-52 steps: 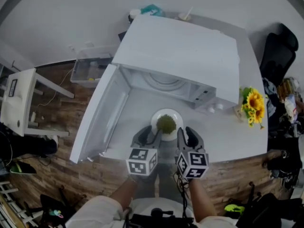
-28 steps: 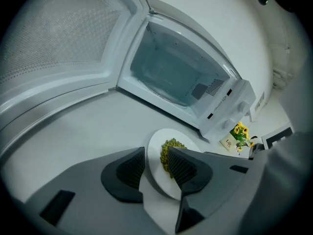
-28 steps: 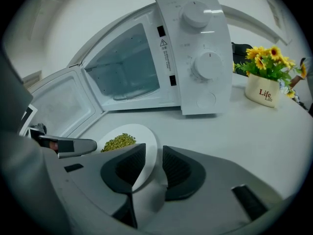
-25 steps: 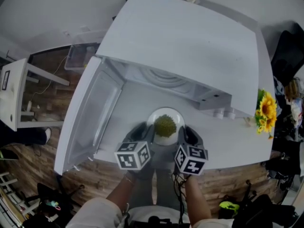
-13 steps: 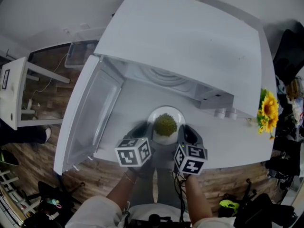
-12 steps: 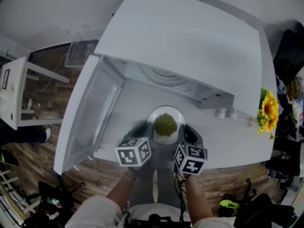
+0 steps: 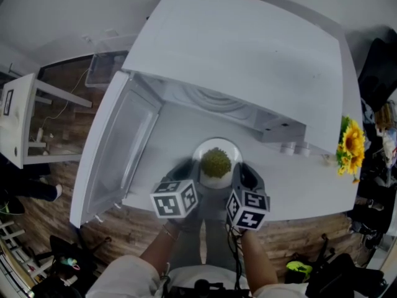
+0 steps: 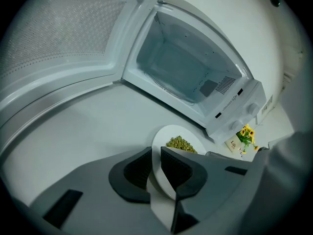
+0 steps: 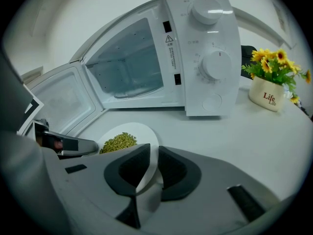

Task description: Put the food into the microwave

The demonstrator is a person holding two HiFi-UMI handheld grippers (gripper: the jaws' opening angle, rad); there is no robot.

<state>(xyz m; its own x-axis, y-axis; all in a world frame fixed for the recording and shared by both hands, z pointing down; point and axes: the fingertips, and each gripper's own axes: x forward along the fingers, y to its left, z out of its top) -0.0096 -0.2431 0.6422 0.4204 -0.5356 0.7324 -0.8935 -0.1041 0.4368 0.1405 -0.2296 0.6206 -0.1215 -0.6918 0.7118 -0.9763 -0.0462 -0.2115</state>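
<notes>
plate point(image 7: 217, 143): on the table point(image 7: 310, 185), just in front of the open microwave point(image 7: 248, 48); from above, its near rim is hidden under both grippers.
food point(image 7: 216, 162): green heap at mid-plate; small round bits, kind unclear.
left gripper point(image 8: 156, 153): clenched on the plate's left rim.
right gripper point(image 9: 152, 153): jaws closing, right rim between them, pads on it.
door point(image 7: 118, 148): swung out to the left.
cavity: mostly hidden by the microwave's top in the head view; seen from both gripper views.

Plate point(image 7: 232, 148) glossy, smooth; floor point(image 7: 108, 227) wood.
</notes>
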